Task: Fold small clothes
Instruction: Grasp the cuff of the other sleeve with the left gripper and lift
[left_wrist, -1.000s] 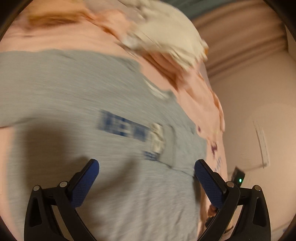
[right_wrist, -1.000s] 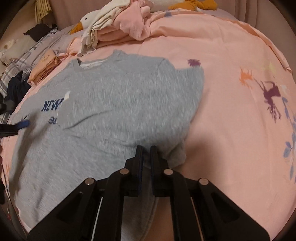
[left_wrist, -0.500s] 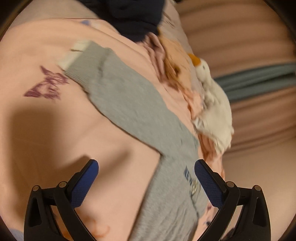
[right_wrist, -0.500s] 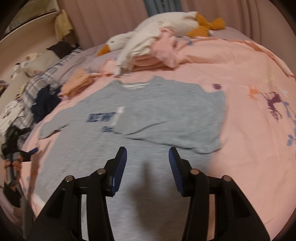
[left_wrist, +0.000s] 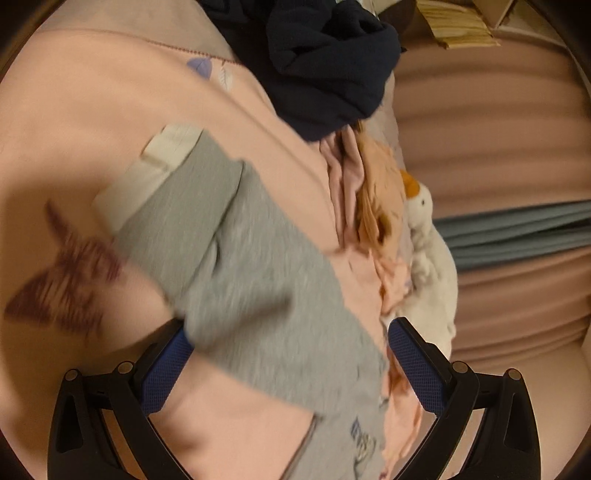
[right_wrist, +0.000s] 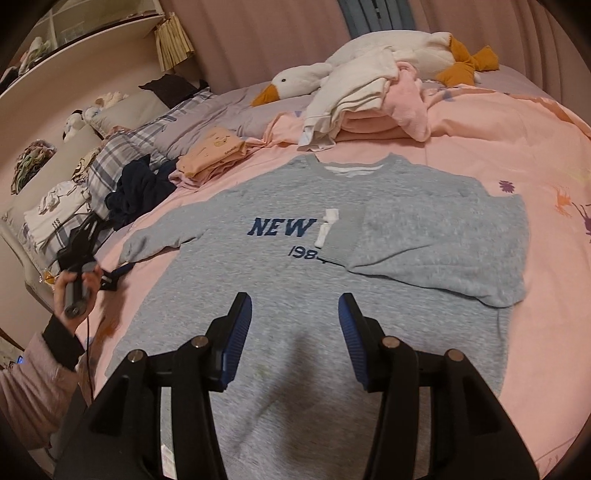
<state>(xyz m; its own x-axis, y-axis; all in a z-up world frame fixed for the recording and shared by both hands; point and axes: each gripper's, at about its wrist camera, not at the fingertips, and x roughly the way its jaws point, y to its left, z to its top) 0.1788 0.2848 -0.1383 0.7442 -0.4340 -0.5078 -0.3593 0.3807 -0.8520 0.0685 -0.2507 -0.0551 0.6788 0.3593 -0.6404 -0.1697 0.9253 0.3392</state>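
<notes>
A grey sweatshirt with blue "NEW" lettering lies flat on the pink bed cover. Its right sleeve is folded across the chest, white cuff inward. My right gripper hovers open over the sweatshirt's lower half, with nothing between its fingers. The other sleeve, ending in a white cuff, stretches out to the left. My left gripper is open and straddles this sleeve, whose cloth overlaps the left fingertip. In the right wrist view a hand holds the left gripper by the sleeve's end.
A white goose plush and a pile of cream and pink clothes lie behind the collar. Folded orange clothes and a crumpled navy garment sit to the left near plaid pillows. Curtains hang behind the bed.
My right gripper, shut on grey cloth a second ago, has opened and drawn back and up. My left gripper has swung from the chest print out to the left sleeve.
</notes>
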